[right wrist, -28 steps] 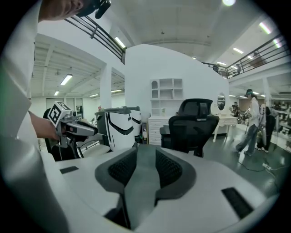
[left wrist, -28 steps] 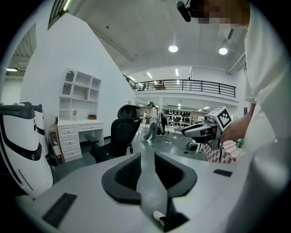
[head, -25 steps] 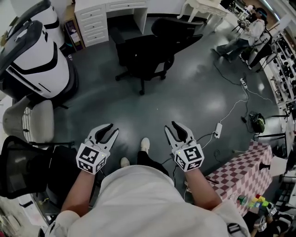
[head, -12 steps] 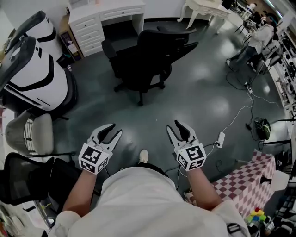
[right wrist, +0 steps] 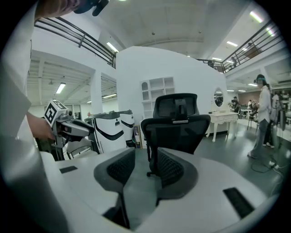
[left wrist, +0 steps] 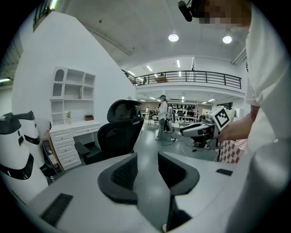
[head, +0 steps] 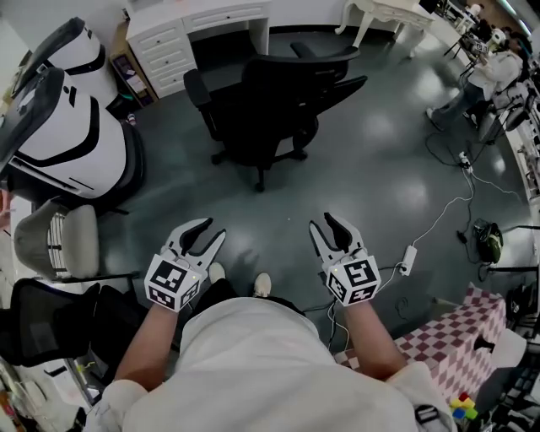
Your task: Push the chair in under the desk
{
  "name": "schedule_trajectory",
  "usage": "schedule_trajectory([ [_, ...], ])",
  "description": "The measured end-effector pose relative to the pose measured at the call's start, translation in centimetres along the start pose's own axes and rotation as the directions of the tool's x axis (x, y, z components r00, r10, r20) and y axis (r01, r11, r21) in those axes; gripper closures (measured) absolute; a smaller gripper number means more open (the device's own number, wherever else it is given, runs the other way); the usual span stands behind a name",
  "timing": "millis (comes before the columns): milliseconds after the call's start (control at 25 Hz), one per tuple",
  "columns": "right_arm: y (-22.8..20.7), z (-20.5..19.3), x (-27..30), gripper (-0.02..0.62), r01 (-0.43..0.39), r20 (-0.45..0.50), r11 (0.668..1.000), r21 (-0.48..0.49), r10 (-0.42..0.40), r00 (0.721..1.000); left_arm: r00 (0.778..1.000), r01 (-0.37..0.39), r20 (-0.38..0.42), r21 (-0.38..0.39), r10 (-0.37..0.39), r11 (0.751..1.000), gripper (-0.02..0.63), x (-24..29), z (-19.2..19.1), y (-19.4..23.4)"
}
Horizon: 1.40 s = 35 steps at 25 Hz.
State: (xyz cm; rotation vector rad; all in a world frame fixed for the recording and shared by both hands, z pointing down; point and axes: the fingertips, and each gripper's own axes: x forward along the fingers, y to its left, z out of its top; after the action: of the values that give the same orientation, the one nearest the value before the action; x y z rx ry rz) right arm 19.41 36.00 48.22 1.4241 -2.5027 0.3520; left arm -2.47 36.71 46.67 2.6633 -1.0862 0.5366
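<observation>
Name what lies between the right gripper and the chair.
Head view: only bare grey floor between chair and right gripper, whose empty jaws have just been opening.

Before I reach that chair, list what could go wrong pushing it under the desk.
1. The black office chair stands skewed to the white desk; its armrest could catch the drawer unit.
2. It sits on a swivel base, so an off-centre push may spin it rather than roll it in.
3. A white power block and its cable lie on the floor to your right; a foot could snag them.
</observation>
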Motion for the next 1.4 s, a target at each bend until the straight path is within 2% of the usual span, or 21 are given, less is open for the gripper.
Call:
schedule_trajectory([
  [360,-2.1,1.1,4.1,0.462,0.015,-0.013,1.000,0.010,-0.014,1.000,1.000,0.024,0.010,0.031,-0.024,0.999,0.459,3.2,1.7,3.7],
  [840,-6.4,5.8,12.3,0.446,0.128,-0.029,0.992,0.006,-0.128,0.991,0.991,0.124,0.039,0.061,-0.127,0.990,0.439,10.2,5.8,13.3],
  [1120,-10.0,8.0,15.9,0.416,0.219,-0.029,0.975,0.041,-0.218,0.976,0.981,0.192,0.028,0.082,-0.194,0.978,0.422,13.5,7.2,17.5],
  [1400,-13.5,9.9,17.9,0.351,0.261,-0.007,0.963,0.067,-0.261,0.965,0.974,0.223,0.015,0.123,-0.226,0.967,0.387,17.2,7.8,20.0],
])
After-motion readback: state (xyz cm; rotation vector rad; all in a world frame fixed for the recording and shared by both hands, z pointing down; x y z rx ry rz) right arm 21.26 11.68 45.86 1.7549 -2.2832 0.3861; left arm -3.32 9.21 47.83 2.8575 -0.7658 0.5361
